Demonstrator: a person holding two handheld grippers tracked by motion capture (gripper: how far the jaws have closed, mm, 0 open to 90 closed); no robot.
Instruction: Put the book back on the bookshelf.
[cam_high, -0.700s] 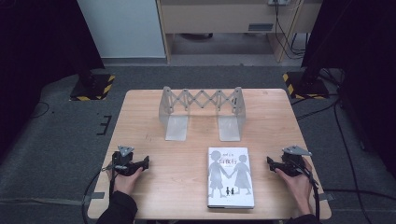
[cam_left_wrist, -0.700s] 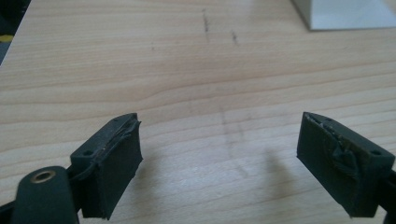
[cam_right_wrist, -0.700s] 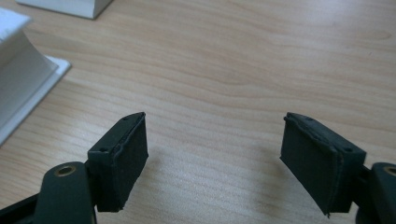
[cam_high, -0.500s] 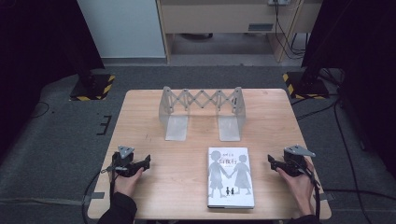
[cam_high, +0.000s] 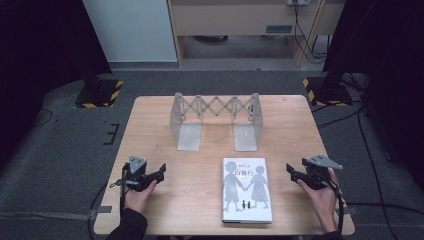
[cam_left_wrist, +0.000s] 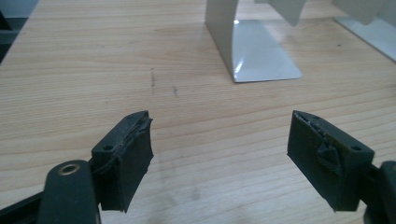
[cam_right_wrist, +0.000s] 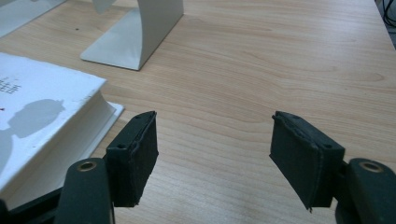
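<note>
A white book (cam_high: 246, 190) with grey figures on its cover lies flat on the wooden table (cam_high: 195, 200), near the front edge and right of centre. Left of the book, a hand holds my left gripper (cam_high: 159, 173) low over bare wood, jaws open and empty (cam_left_wrist: 219, 135). My right gripper (cam_high: 292, 172) hovers just right of the book, also open with nothing between its jaws (cam_right_wrist: 215, 135). In the right gripper view the book's corner (cam_right_wrist: 42, 112) lies close to the left jaw, apart from it.
A grey metal expanding book rack (cam_high: 216, 107) stands at the back middle of the table, with two flat foot plates (cam_left_wrist: 261, 51) (cam_right_wrist: 135, 32) reaching toward the front. Black stands and cables sit on the floor around the table.
</note>
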